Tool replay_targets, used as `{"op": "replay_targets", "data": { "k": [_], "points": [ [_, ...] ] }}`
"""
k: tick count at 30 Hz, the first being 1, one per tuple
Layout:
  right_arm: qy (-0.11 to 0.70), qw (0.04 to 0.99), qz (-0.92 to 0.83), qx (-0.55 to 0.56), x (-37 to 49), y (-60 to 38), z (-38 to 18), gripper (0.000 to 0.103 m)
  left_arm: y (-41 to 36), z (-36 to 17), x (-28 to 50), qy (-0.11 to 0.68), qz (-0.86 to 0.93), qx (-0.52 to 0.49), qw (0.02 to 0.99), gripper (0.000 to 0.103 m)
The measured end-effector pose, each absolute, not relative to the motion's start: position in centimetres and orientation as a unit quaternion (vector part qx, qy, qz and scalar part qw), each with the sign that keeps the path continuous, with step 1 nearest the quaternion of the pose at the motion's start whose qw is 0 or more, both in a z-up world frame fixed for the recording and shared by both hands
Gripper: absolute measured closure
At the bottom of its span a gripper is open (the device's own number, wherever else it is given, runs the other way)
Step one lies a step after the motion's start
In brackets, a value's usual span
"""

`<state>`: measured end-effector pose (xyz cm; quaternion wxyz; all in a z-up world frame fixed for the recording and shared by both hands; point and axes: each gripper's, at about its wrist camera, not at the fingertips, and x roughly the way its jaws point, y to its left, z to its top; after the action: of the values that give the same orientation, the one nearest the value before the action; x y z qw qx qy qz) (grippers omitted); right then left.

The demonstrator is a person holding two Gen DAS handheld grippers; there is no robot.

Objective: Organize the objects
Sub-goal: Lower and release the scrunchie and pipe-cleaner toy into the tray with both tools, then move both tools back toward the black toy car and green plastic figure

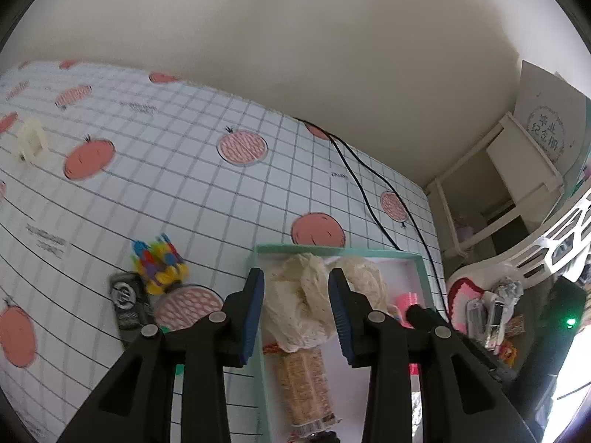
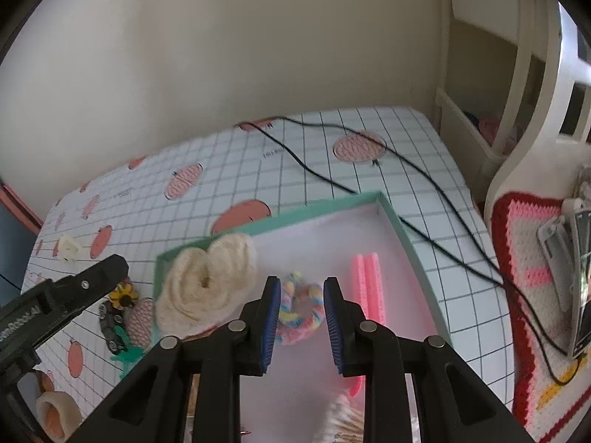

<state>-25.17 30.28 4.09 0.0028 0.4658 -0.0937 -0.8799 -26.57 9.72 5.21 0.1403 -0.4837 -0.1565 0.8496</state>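
Hovering over the teal box (image 2: 406, 236), both tools wide and carrying nothing. Right gripper (image 2: 300, 317) poised just above the pastel scrunchie (image 2: 301, 315) lying on the box floor, jaws spread either side of it, not touching as far as can be told. Left gripper (image 1: 296, 308) likewise spread, framing the cream yarn bundle (image 1: 306, 295) at the box's far left corner.

Looks soft, that scrunchie: light, squashy, likely to fold flat under a pinch rather than slip. Best taken across one side of the ring, pads closing on the fabric roll, not through the hole. Yarn (image 2: 207, 284) much the same story, loose and floppy, liable to trail strands if grabbed at an edge; better pinched through the thick middle.

Beside the scrunchie, pink comb-like sticks (image 2: 367, 288) lying along the right wall, stiffer and thinner, harder to get under. Cracker packet (image 1: 304, 380) near the front, brittle by the look, wanting a gentle squeeze.

Out on the checked tablecloth (image 1: 184, 170), well apart from the box: bright feathery toy (image 1: 160, 265), small toy car (image 2: 112, 326), white clip (image 1: 31, 142). Still to be gathered, probably. Black cable (image 2: 424, 236) running past the far corner, worth avoiding.
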Motion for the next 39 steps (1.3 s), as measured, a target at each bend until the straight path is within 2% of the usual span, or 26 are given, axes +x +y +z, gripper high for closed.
{"op": "replay_targets", "data": {
  "k": [5,8,11,14,17,19,24,27,32,35,39],
  "points": [
    [-0.086,0.008,-0.888,0.452,-25.0,29.7,5.6,0.076,9.1,6.2,-26.5,-0.143,0.856,-0.479,0.127,0.058],
    [-0.087,0.009,-0.889,0.449,-25.0,29.5,6.1,0.076,8.6,6.6,-26.5,-0.142,0.859,-0.477,0.122,0.047],
    [-0.09,0.007,-0.888,0.451,-24.9,29.4,6.2,0.058,8.4,6.7,-26.6,-0.139,0.859,-0.478,0.119,0.044],
    [-0.09,0.007,-0.888,0.451,-24.9,29.4,6.3,0.053,8.5,6.6,-26.8,-0.13,0.859,-0.482,0.112,0.042],
    [-0.09,0.005,-0.887,0.452,-24.9,29.4,6.1,0.04,8.5,6.3,-26.9,-0.123,0.857,-0.488,0.107,0.031],
    [-0.09,0.005,-0.886,0.454,-25.0,29.4,6.1,0.037,8.4,6.1,-27.0,-0.119,0.857,-0.492,0.104,0.029],
    [-0.088,0.006,-0.884,0.459,-25.0,29.4,5.6,0.021,8.2,5.8,-27.2,-0.114,0.857,-0.494,0.094,0.017],
    [-0.088,0.003,-0.882,0.462,-25.1,29.4,5.4,0.012,7.9,5.7,-27.1,-0.113,0.859,-0.491,0.088,0.015],
    [-0.09,0.003,-0.882,0.463,-25.1,29.5,5.2,0.003,7.4,5.3,-27.2,-0.11,0.86,-0.493,0.075,0.013],
    [-0.093,0.0,-0.88,0.466,-25.1,29.6,5.1,0.002,7.1,5.0,-27.3,-0.112,0.861,-0.492,0.07,0.004],
    [-0.093,0.0,-0.879,0.469,-25.1,29.7,4.8,0.0,6.6,5.1,-27.2,-0.114,0.867,-0.482,0.063,0.003]
  ]
}}
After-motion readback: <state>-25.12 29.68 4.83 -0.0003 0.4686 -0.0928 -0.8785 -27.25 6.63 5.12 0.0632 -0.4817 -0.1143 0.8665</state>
